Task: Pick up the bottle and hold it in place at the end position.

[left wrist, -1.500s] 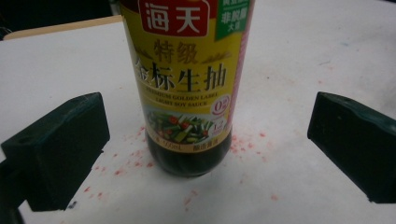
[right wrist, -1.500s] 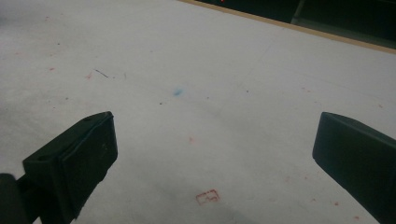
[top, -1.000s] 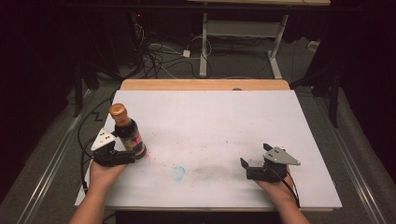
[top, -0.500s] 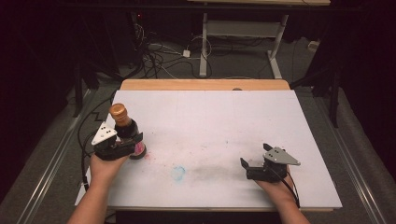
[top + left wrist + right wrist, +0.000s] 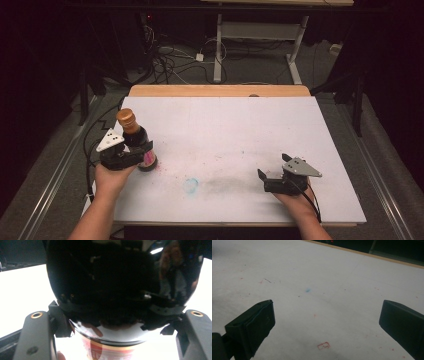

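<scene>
Forearms reach in low; my left gripper clamps the glossy dark bottle with round brown cap, my right gripper rests open on the white table.

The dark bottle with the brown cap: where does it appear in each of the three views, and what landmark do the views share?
High view: the bottle stands upright at the table's left side, between the left gripper's jaws.
Left gripper view: the bottle looms close between the two jaws, its label at the bottom.
Right gripper view: not in this picture.
Shared landmark: the white table.
</scene>
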